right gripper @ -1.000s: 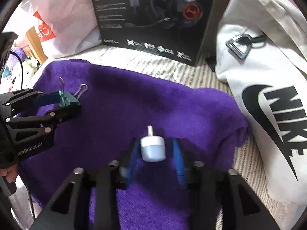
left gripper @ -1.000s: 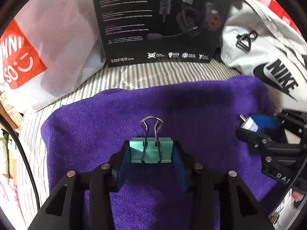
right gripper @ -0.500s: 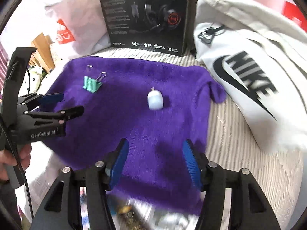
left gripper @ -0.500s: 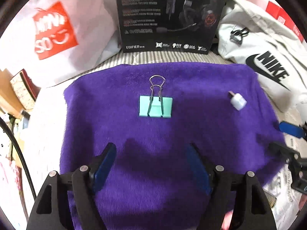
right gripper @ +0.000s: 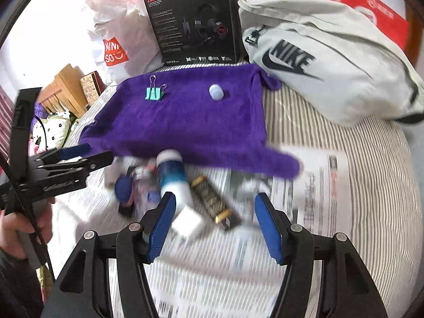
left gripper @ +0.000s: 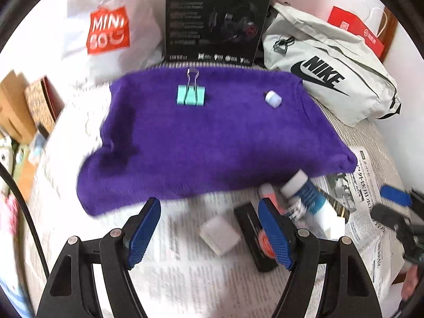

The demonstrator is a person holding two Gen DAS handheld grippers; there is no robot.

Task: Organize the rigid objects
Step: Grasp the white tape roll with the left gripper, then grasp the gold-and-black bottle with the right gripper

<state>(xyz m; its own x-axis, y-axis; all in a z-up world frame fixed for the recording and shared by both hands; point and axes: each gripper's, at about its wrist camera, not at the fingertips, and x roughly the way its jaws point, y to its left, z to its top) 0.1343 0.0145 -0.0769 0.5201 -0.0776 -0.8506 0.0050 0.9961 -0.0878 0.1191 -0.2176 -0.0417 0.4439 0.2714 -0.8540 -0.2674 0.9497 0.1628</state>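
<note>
A teal binder clip and a small white cap-like piece lie apart on a purple towel; both also show in the right wrist view, the clip and the white piece. My left gripper is open and empty over newspaper, short of the towel's near edge. My right gripper is open and empty above a pile of small items: a blue-and-white tube, a white block and a black-gold bar.
A black headset box stands behind the towel. A white Nike bag lies at the right, a Miniso bag at the left. A white block, a black flat item and a tube lie near my left gripper.
Both grippers let go of the clip and the white piece, opened, and pulled back from the towel to over the newspaper and the pile of items.
</note>
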